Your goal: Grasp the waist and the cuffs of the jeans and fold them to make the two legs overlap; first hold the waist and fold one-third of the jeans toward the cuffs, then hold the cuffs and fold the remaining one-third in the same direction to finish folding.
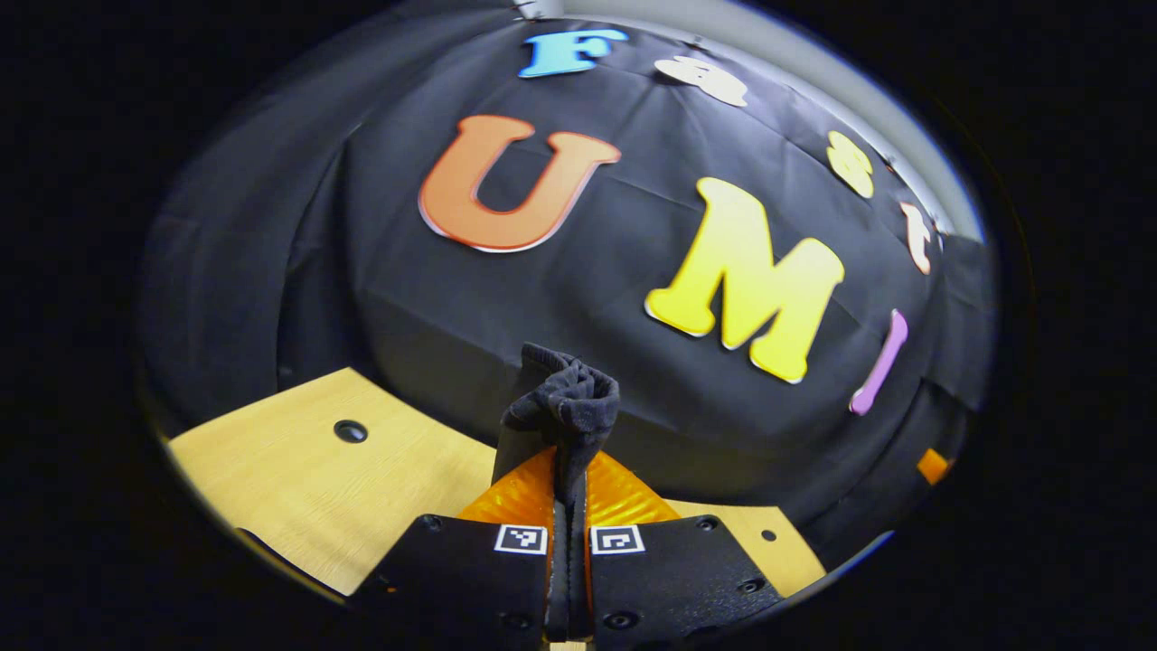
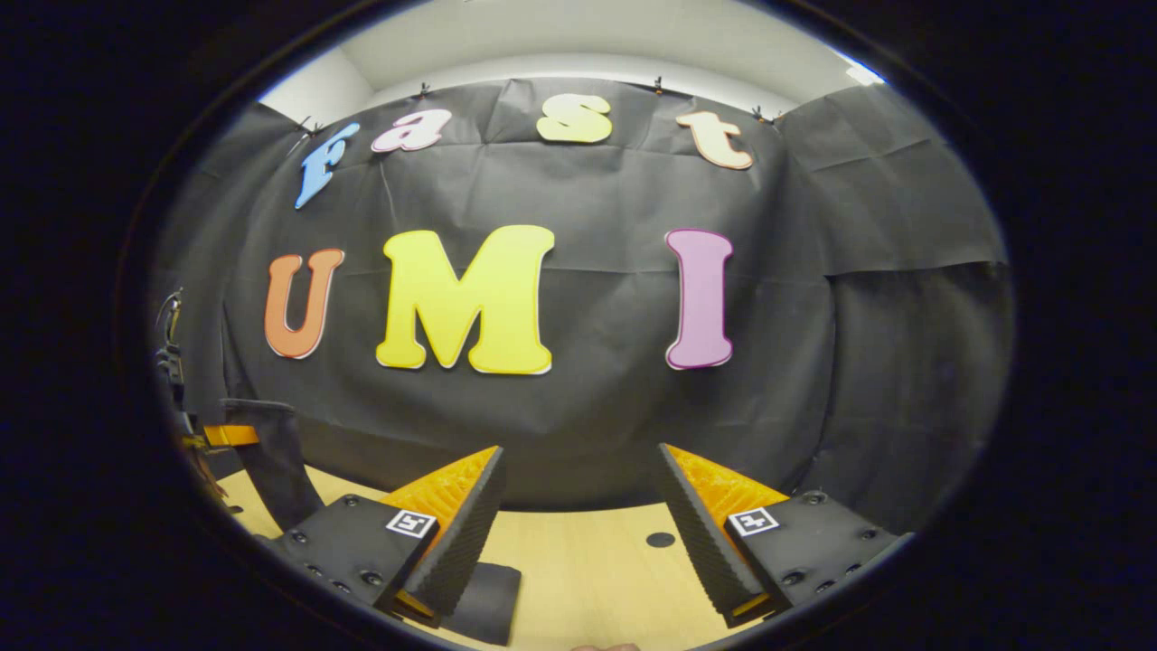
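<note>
In the left gripper view, my left gripper is shut on a bunched fold of the dark jeans, which sticks up past the fingertips. It is held above the wooden table. In the right gripper view, my right gripper stands open with a wide gap and nothing between its fingers. At that view's far left the left gripper appears, with a strip of the jeans hanging down from it. More of the dark cloth lies on the table under my right gripper's left finger.
The wooden table has small round holes in its top. The booth's black cloth wall stands right behind the table's far edge. A thin stand is at the far left.
</note>
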Action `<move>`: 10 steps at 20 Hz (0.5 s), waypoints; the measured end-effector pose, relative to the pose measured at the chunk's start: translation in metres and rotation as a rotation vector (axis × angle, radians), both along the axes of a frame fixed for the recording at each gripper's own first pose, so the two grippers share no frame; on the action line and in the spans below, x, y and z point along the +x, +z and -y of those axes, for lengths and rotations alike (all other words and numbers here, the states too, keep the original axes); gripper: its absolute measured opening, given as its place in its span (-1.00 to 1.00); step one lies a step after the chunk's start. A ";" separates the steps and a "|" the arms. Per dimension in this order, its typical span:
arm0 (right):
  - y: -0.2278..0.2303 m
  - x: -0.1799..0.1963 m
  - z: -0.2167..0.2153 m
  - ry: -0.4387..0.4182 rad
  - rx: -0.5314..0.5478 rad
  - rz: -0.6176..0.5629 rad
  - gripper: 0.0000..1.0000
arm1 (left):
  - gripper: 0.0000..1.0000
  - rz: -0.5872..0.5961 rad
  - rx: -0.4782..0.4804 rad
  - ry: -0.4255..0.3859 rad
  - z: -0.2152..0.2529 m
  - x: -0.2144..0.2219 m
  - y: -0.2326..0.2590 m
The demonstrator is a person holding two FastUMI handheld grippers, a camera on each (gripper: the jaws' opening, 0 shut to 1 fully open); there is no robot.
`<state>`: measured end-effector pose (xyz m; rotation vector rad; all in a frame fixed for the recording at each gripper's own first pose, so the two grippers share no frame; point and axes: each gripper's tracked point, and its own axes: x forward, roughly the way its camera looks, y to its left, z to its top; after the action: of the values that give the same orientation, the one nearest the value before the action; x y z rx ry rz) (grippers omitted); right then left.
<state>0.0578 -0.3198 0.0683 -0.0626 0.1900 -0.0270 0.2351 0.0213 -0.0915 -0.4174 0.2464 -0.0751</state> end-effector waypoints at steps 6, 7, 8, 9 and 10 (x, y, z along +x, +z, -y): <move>-0.011 -0.015 0.026 -0.027 -0.003 -0.025 0.96 | -0.93 -0.077 0.186 -0.339 0.149 -0.034 -0.070; -0.013 -0.017 0.030 -0.030 -0.006 -0.027 0.97 | -0.92 -0.093 0.238 -0.375 0.163 -0.037 -0.085; -0.016 -0.019 0.033 -0.032 -0.007 -0.032 0.97 | -0.92 -0.103 0.289 -0.402 0.173 -0.039 -0.098; -0.019 -0.021 0.037 -0.035 -0.004 -0.038 0.97 | -0.92 -0.113 0.334 -0.424 0.177 -0.042 -0.109; -0.021 -0.023 0.040 -0.041 0.001 -0.043 0.98 | -0.92 -0.122 0.375 -0.443 0.181 -0.042 -0.120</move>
<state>0.0352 -0.3603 0.0476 -0.0582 0.2346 -0.0667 0.1929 -0.1599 -0.2119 0.0119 0.4614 -0.4322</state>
